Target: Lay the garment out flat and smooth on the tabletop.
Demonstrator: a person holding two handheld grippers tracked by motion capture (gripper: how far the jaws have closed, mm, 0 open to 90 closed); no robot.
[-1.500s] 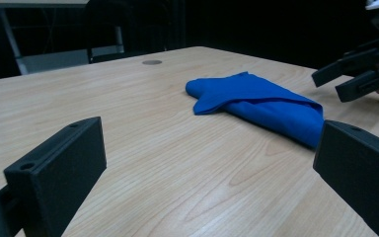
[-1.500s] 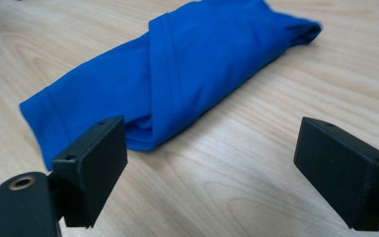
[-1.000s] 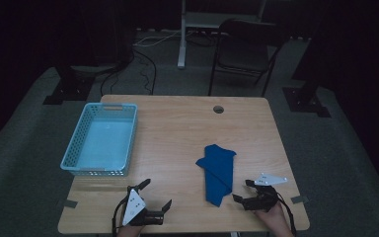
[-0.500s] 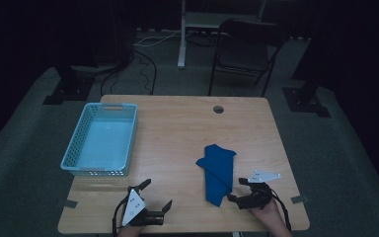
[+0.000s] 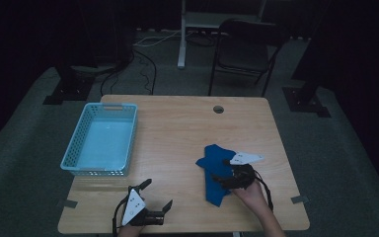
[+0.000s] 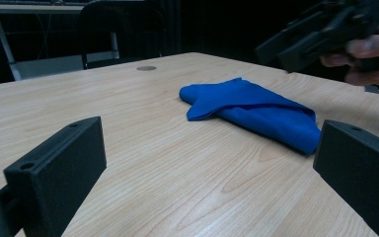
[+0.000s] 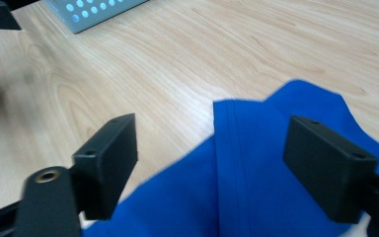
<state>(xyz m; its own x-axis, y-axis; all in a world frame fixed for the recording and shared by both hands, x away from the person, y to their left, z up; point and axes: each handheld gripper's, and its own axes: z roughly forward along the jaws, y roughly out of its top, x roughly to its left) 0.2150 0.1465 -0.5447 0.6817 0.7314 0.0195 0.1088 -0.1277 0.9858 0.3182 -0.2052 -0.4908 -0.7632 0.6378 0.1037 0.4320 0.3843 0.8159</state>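
On the wooden table in a dark room, both claws, left and right, gape above blue cloth.

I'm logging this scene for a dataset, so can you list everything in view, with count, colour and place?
Table: one, light wood, centre of the high view, with a round hole near its far edge.
Basket: one, light blue, perforated, on the table's left part, nothing inside.
Cloth: one, blue, folded, on the table's right near part.
Chair: one, dark, on the floor beyond the table.
Cables: several, dark and light, on the floor at far left.
Left gripper: one, black, jaws open, near table edge, clear of the cloth.
Right gripper: one, black, jaws open, over the cloth.
Right hand: one, holding the right gripper.
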